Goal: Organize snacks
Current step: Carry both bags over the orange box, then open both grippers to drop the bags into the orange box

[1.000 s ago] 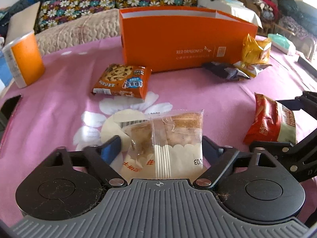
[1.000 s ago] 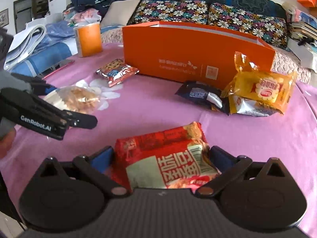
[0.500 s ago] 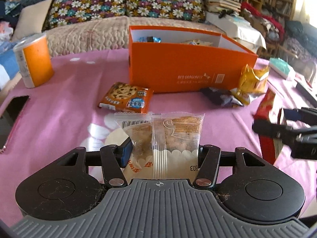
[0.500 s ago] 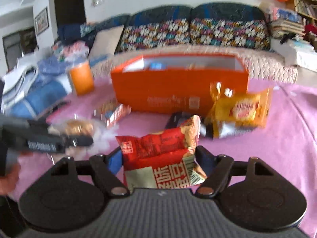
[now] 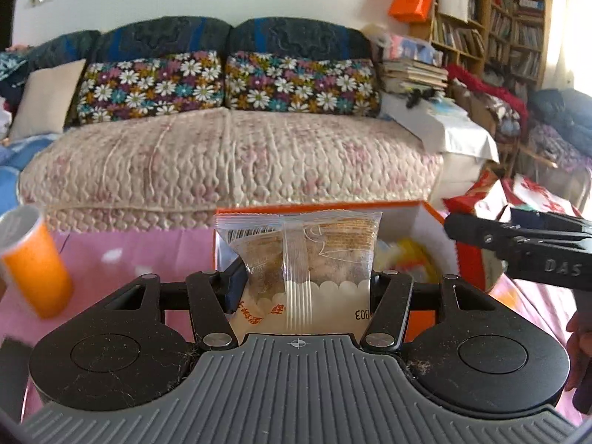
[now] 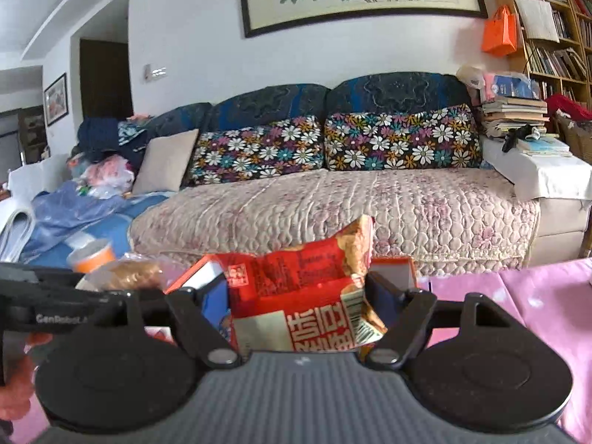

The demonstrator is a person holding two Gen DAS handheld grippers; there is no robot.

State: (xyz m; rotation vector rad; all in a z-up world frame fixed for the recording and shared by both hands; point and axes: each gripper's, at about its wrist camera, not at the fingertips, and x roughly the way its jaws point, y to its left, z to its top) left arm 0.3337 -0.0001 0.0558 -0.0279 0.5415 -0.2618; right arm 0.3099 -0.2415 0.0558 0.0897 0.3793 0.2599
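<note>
My left gripper (image 5: 303,281) is shut on a clear snack packet (image 5: 303,259) with brown pastry inside and holds it over the near wall of the open orange box (image 5: 425,218). My right gripper (image 6: 298,296) is shut on a red snack bag (image 6: 296,288) and holds it above the same orange box (image 6: 192,277). The right gripper also shows at the right of the left wrist view (image 5: 518,240), beside the box, with the red bag (image 5: 477,196) behind it. The left gripper shows at the left of the right wrist view (image 6: 66,296) with its packet (image 6: 129,273).
An orange cylindrical can (image 5: 33,262) stands on the pink tablecloth (image 5: 122,251) at the left. Several snacks lie inside the box (image 5: 407,255). A sofa (image 5: 229,155) with flowered cushions lies behind the table. Bookshelves (image 5: 499,29) stand at the far right.
Both grippers have lifted their packets off the table and carried them forward to the orange box. The views have tilted up, so the loose snacks on the cloth are out of sight.
</note>
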